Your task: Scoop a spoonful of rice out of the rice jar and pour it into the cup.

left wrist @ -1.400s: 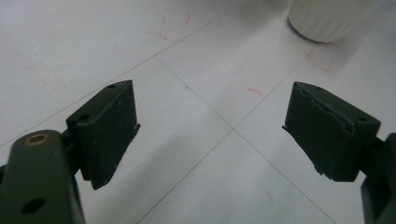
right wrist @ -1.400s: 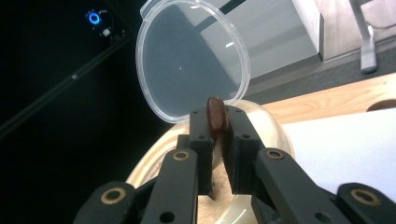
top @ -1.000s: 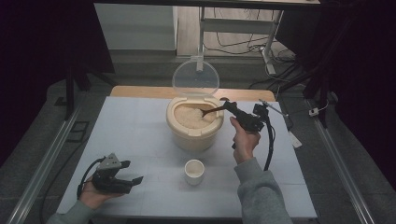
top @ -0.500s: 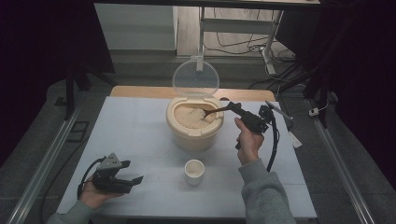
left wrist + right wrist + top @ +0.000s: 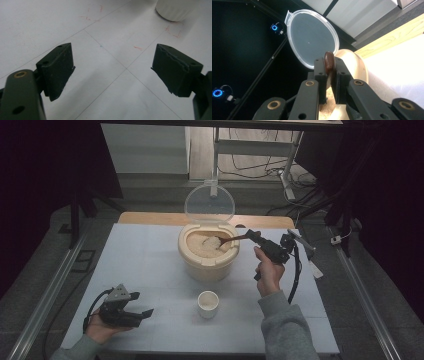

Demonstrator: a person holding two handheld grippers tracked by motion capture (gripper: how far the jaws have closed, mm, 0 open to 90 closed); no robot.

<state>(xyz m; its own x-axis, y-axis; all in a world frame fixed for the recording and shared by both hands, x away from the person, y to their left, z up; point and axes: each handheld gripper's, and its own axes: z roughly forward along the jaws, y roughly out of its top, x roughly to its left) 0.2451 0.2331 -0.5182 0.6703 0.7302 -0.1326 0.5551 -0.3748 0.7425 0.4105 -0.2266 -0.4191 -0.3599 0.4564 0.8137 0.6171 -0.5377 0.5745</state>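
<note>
On the smooth white table [image 5: 150, 265] we see the round cream tub [image 5: 207, 265] of pale grain, its clear lid [image 5: 209, 203] upright, where the right gripper [image 5: 253, 236], lower than before, clamps a brown spoon [image 5: 227, 240], then the ribbed cup [image 5: 208, 303], while the left gripper [image 5: 142, 312] rests wide open, empty.

I see the rice bucket [image 5: 207, 255] at table centre, its lid [image 5: 209, 203] upright at twelve o'clock. The cup [image 5: 208, 304] stands at six o'clock, my left gripper [image 5: 134, 312] at eight, right gripper [image 5: 254, 236] at three.
</note>
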